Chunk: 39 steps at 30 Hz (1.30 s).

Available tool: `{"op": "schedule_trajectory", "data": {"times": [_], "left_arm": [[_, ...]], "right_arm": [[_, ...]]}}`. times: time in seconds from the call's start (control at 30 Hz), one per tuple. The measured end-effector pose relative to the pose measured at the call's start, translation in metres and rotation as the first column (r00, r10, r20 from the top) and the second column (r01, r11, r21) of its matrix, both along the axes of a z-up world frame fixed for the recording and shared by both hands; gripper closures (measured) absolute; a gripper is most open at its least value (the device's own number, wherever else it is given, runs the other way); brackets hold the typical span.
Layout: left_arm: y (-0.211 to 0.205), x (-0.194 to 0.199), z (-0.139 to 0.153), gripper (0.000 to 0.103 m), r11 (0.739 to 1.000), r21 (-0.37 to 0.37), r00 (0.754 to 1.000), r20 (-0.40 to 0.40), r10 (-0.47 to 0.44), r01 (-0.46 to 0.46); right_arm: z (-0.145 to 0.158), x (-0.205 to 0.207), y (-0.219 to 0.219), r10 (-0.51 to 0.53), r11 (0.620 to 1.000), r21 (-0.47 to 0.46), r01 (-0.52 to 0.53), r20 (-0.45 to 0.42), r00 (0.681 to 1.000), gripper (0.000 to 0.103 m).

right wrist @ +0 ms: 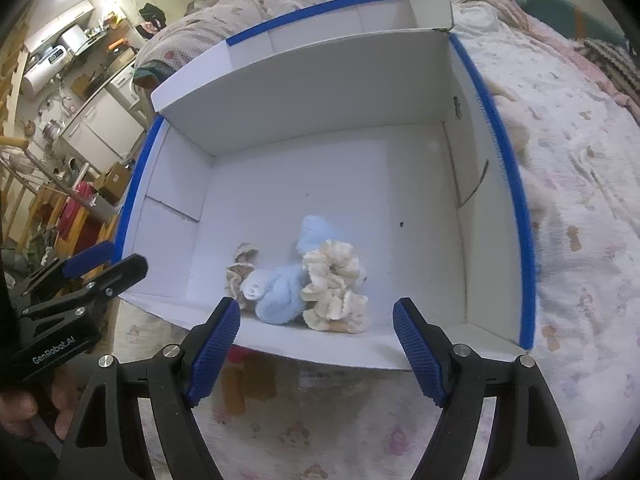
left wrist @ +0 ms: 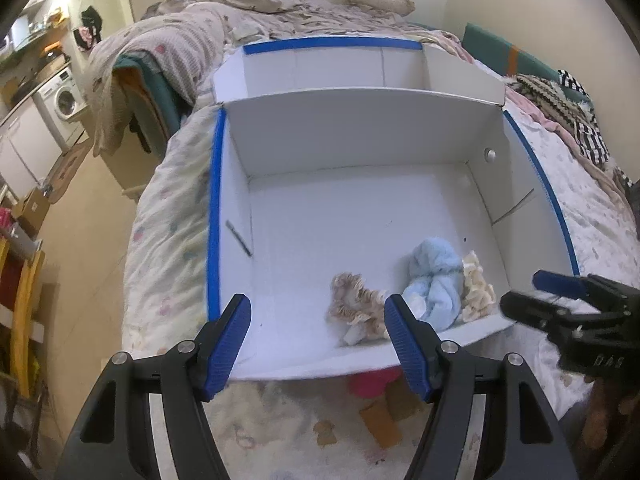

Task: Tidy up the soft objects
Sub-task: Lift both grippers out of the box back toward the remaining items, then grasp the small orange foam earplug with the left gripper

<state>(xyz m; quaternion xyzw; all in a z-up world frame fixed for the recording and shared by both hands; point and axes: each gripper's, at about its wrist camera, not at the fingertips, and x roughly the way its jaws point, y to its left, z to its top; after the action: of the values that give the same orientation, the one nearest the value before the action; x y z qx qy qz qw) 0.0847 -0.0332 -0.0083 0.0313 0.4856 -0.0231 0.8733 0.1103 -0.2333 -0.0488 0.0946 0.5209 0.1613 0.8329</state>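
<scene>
From the left wrist, 3 soft things lie in the white box [left wrist: 360, 216] on the bed [left wrist: 168, 240]: 1 tan frilly scrunchie [left wrist: 354, 306], 1 fluffy blue towel [left wrist: 434, 280], 1 cream scrunchie [left wrist: 478, 290]. The left claw [left wrist: 318, 340] is open and holds nothing. From the right wrist, they bunch by the near wall; the rest of the floor is bare. The right claw [right wrist: 316, 340] hangs open, maybe just above them.

White cardboard box [right wrist: 320, 168] edged in blue tape [right wrist: 508, 168]. Inside, fluffy pale-blue cloth [right wrist: 280, 292], cream ruffled scrunchie [right wrist: 332, 276], beige ruffled scrunchie [left wrist: 356, 300].
</scene>
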Motion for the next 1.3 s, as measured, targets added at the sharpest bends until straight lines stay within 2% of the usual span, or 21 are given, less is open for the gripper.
{"op": "schedule_trajectory", "data": {"times": [0.4, 0.67, 0.8, 1.0, 1.13, 1.3], "left_arm": [[0.024, -0.03, -0.002, 0.037, 0.997, -0.029, 0.998, -0.02, 0.066, -0.066], [0.03, -0.048, -0.007, 0.037, 0.998, 0.012, 0.998, -0.013, 0.064, -0.063], [0.041, -0.052, -0.011, 0.037, 0.996, 0.009, 0.996, -0.025, 0.089, -0.089], [0.058, -0.055, -0.022, 0.037, 0.989, -0.012, 0.987, -0.075, 0.145, -0.146], [0.061, -0.053, -0.038, 0.037, 0.987, -0.034, 0.976, -0.154, 0.151, -0.158], [0.055, -0.048, -0.063, 0.037, 0.985, -0.057, 0.951, -0.272, 0.144, -0.165]], "right_arm": [[0.019, -0.032, -0.015, -0.045, 0.999, -0.007, 0.046, 0.068, 0.997, 0.02], [0.004, -0.047, -0.009, -0.018, 1.0, -0.016, 0.018, 0.008, 1.0, 0.02], [-0.003, -0.05, 0.003, 0.006, 0.999, -0.038, -0.007, -0.014, 1.0, 0.02], [-0.012, -0.049, 0.008, -0.001, 0.999, -0.049, -0.002, -0.051, 0.999, 0.02], [-0.016, -0.047, 0.005, -0.027, 1.0, -0.01, 0.026, -0.084, 0.996, 0.02], [-0.024, -0.044, 0.001, -0.053, 0.999, -0.016, 0.051, -0.123, 0.991, 0.02]]}}
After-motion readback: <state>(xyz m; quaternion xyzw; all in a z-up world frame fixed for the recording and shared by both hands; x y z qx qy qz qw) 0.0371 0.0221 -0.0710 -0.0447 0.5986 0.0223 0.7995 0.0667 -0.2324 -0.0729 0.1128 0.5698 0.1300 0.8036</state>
